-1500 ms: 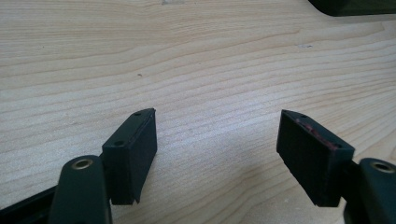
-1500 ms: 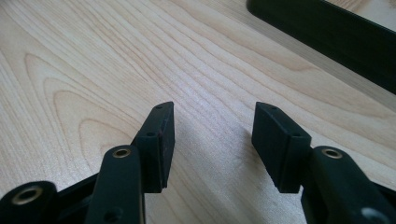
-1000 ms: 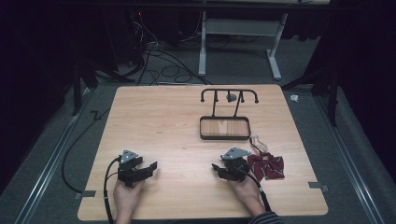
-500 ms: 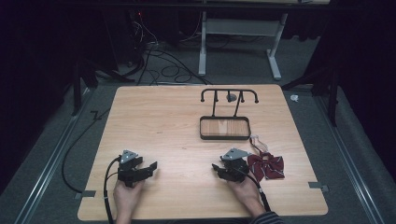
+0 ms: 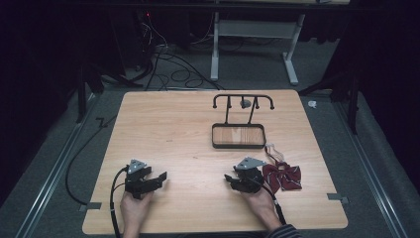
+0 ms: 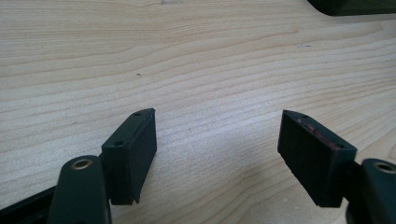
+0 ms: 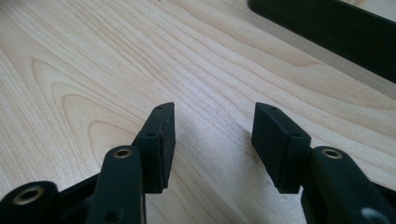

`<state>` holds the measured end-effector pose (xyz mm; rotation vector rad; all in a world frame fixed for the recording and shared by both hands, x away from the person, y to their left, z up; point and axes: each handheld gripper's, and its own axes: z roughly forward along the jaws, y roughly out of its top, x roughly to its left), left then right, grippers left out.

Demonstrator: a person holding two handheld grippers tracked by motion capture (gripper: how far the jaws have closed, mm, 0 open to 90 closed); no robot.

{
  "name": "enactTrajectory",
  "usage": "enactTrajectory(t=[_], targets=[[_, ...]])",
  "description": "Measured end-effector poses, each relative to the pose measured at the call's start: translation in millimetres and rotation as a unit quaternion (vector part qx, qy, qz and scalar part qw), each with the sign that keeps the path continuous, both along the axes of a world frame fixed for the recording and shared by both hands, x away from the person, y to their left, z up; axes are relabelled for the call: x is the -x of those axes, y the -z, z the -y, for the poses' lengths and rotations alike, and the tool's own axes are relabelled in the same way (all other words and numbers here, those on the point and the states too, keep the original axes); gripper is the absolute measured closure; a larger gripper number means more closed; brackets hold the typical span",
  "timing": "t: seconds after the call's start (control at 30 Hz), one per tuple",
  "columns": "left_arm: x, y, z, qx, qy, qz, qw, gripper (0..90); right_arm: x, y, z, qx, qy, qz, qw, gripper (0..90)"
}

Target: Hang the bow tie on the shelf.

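Desk: pale, square wooden desk (image 5: pixel 178 129) with wavy grain and rounded corners.
Left claw: matte black left claw (image 5: pixel 159 178) at 7 o'clock, flat rectangular pads wide apart over bare wood.
Right claw: matte black right claw (image 5: pixel 231 179) at 5 o'clock, blocky pads apart, nothing between; its jaws have just been closing a little.
Bow: dark red fabric bow (image 5: pixel 282 176), soft and pleated, lies just beside the right claw, at its 3 o'clock.
Tray: black-rimmed rectangular tray (image 5: pixel 238 145) with thin metal hook rack (image 5: pixel 242 99), near 1 o'clock.

No legible text, label, brand or number was found on any surface. The wooden table (image 5: pixel 173 129) bore grain only (no markings could be read).
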<state>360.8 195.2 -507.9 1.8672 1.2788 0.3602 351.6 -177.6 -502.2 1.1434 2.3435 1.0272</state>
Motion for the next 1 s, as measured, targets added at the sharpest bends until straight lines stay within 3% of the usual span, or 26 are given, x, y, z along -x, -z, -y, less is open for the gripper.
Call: enactTrajectory(t=[0.23, 1.0], targets=[[0.0, 0.0, 0.0, 0.0, 0.0, 0.0, 1.0, 28.8, 3.0, -8.0, 4.4, -0.021, 0.002, 0.0, 0.9998, 53.7], [0.0, -0.1, -0.1, 0.0, 0.0, -0.001, 1.0, 28.8, 11.2, -20.0, 24.4, -0.034, 0.017, 0.003, 0.9993, 58.0]])
